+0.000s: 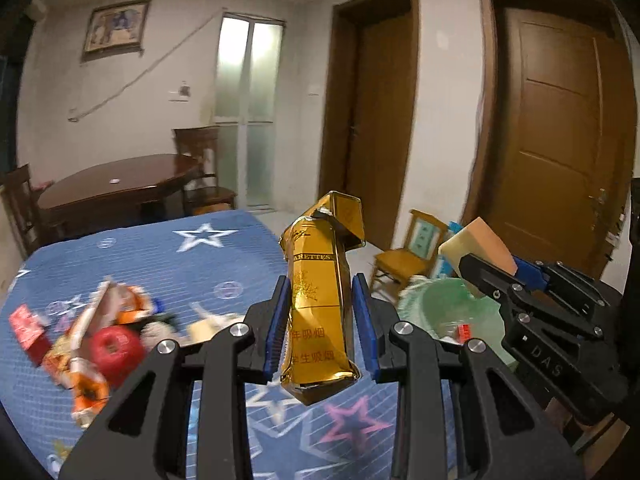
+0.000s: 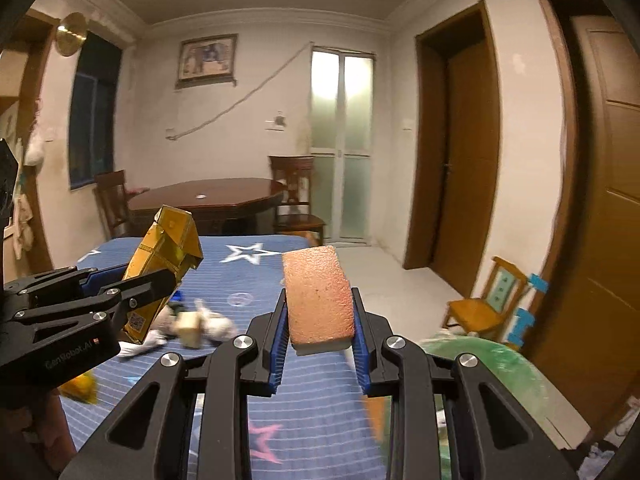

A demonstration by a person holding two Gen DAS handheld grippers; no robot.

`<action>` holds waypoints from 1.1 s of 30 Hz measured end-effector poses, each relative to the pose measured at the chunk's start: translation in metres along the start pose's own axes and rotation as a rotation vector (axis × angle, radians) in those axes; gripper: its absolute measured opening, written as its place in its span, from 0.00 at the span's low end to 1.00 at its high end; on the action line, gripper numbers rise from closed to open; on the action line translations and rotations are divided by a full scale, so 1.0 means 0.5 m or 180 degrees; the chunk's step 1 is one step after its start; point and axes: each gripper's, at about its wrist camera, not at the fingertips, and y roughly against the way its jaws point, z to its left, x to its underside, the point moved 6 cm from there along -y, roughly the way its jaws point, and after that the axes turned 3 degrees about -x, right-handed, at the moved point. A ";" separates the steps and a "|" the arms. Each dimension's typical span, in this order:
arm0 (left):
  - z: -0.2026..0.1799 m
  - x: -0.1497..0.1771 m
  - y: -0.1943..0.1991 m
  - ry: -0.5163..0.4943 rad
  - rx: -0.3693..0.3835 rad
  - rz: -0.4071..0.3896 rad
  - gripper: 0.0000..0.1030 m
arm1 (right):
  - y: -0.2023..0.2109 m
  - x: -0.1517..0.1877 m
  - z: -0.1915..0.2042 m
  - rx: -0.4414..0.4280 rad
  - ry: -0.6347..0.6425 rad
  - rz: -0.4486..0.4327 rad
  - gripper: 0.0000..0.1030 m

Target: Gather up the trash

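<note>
Looking along the left hand-held gripper (image 1: 322, 322) in the left wrist view: its blue-padded jaws are clenched on a crumpled gold foil cigarette packet (image 1: 320, 292), which stands nearly upright between the pads, its torn flap bent over at the top. Below lies a blue star-patterned bed cover (image 1: 160, 252). On it, at left, sits a blurred heap of litter: orange and white wrappers (image 1: 86, 360), a round red object (image 1: 116, 348), a flat red packet (image 1: 26, 326). To the right, the right hand-held gripper (image 1: 476, 268) grasps an orange-topped rectangular sponge with a pale underside (image 1: 478, 242), held above a green plastic-lined bin (image 1: 448, 312). A small yellow wooden chair (image 1: 412, 252) stands behind the bin, near a brown wooden door (image 1: 560, 128).

Right wrist view: the right hand-held gripper (image 2: 320, 330) holds the sponge (image 2: 320, 296) tight between both pads, orange face toward the camera, tilted slightly. The left hand-held gripper (image 2: 148, 280) enters from the left edge with the gold packet (image 2: 168, 248) pinched in it, above the bed cover (image 2: 256, 280). Blurred white and tan scraps (image 2: 200, 322) lie on the cover between the two grippers. The green bin (image 2: 492, 364) sits low at right, beside the bed; the yellow chair (image 2: 488, 304) is beyond it. A dark octagonal wooden worktop (image 2: 208, 196) stands further back.
</note>
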 end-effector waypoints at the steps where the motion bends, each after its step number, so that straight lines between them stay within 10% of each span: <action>1: -0.016 -0.002 -0.011 -0.0012 0.0050 0.0019 0.29 | -0.002 0.000 -0.022 0.0041 -0.0008 0.0018 0.28; 20: -0.303 0.012 -0.248 -0.0311 0.0844 0.0685 0.29 | -0.083 0.086 -0.507 0.0609 -0.0431 0.0685 0.28; 33: -0.388 0.081 -0.380 -0.0405 0.0945 0.1218 0.29 | -0.200 0.204 -0.557 0.0653 -0.0608 0.1088 0.28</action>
